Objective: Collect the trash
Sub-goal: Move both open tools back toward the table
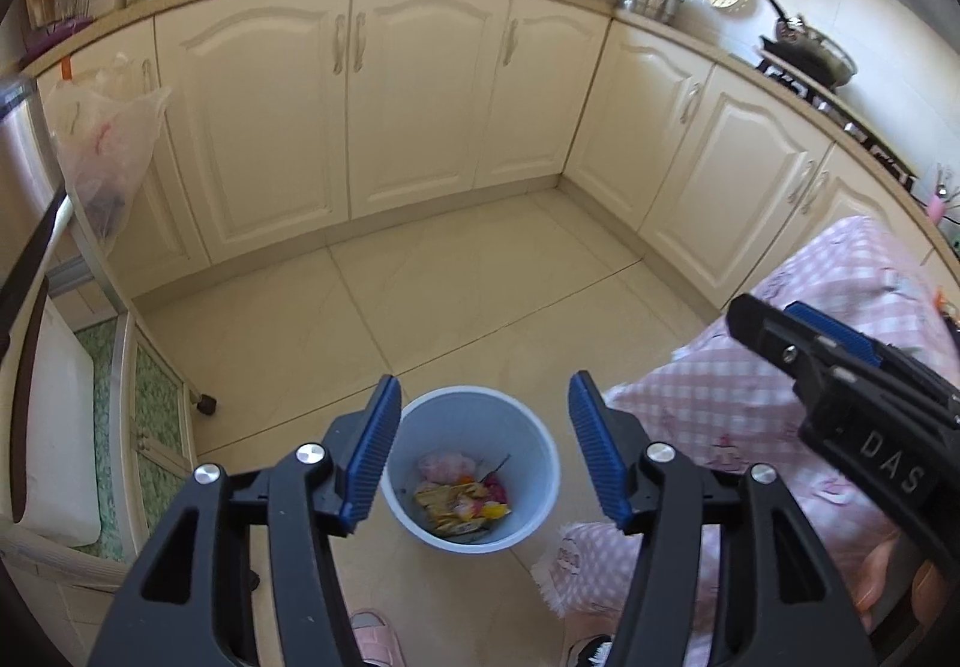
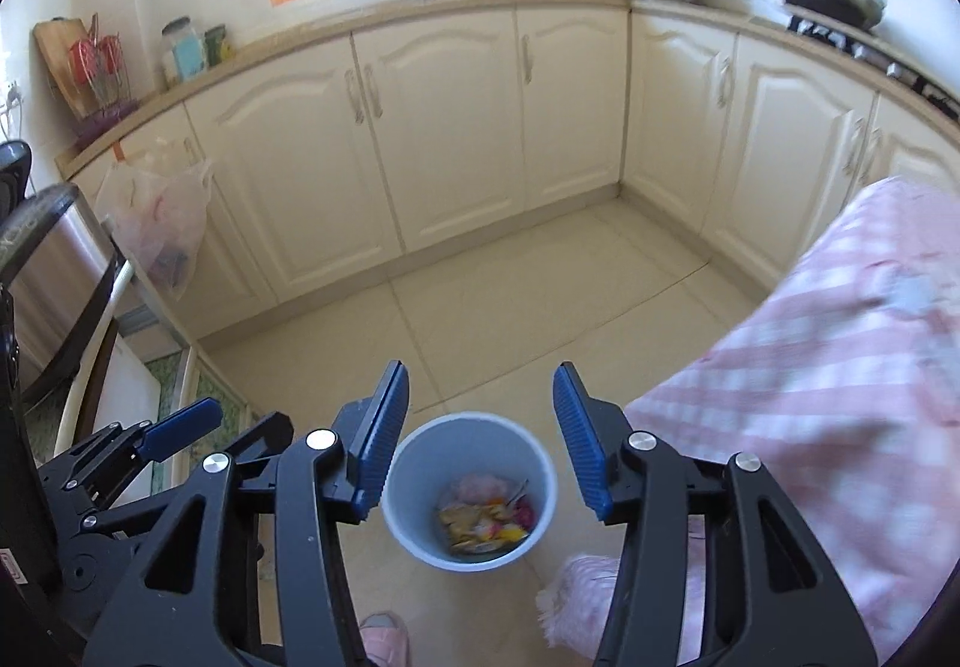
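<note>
A light blue waste bin (image 1: 534,439) stands on the tiled floor, straight below both grippers. Inside it lies trash (image 1: 462,499): yellow wrappers, pink crumpled bits and a dark scrap. My left gripper (image 1: 486,379) hangs open above the bin, nothing between its blue pads (image 1: 375,451). In the right wrist view the same bin (image 2: 420,463) and its trash (image 2: 486,517) show between the fingers of my right gripper (image 2: 481,367), which is open too and holds nothing. The two grippers hang side by side, the right one's blue pad (image 1: 834,331) showing at the right of the left wrist view.
Cream cabinets (image 1: 420,96) wrap around the floor's far side and right. A plastic bag (image 1: 108,150) hangs from a left cabinet. A steel appliance (image 2: 60,259) and a low cart (image 1: 150,415) stand at the left. A pink checked sleeve (image 2: 810,397) fills the right; a pink slipper (image 2: 384,637) is by the bin.
</note>
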### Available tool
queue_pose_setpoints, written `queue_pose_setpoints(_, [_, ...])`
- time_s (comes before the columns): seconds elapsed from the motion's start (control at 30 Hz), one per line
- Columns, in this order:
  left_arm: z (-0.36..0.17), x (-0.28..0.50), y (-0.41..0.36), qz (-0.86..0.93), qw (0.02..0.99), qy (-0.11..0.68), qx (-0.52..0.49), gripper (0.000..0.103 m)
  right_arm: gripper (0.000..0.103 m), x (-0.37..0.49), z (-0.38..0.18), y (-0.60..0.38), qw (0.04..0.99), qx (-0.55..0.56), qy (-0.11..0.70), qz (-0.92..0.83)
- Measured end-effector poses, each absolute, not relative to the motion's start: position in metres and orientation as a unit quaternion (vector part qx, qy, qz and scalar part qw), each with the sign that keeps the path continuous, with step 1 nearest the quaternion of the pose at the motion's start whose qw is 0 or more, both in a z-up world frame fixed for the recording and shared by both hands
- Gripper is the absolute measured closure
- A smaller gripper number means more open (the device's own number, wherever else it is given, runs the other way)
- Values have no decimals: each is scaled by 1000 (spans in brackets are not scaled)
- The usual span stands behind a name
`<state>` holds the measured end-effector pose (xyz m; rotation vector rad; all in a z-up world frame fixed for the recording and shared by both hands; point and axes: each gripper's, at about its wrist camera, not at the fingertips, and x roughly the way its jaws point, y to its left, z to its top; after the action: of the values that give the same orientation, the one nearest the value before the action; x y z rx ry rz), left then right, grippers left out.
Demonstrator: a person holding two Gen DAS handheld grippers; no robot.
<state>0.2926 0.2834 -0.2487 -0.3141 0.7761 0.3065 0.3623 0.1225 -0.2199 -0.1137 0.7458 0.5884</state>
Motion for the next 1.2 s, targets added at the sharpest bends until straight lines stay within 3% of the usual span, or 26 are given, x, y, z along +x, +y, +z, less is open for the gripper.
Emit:
queue_pose_setpoints(0.3, [-178,266,208,96,932,327,-121,42,52,318,-153,33,923,-35,297,242])
queue_pose_setpoints(0.53, [-140,262,107,11,946,314,-83,39,50,286,-121,-70,949,-9,263,172])
queue_pose_setpoints(0.87, [-134,271,-35,-109,932,344,-30,39,48,267,-127,-211,960,36,274,45])
queue_pose_setpoints(1.2, [-159,298,-124,-162,904,396,-9,39,47,262,-142,-283,954,77,290,20])
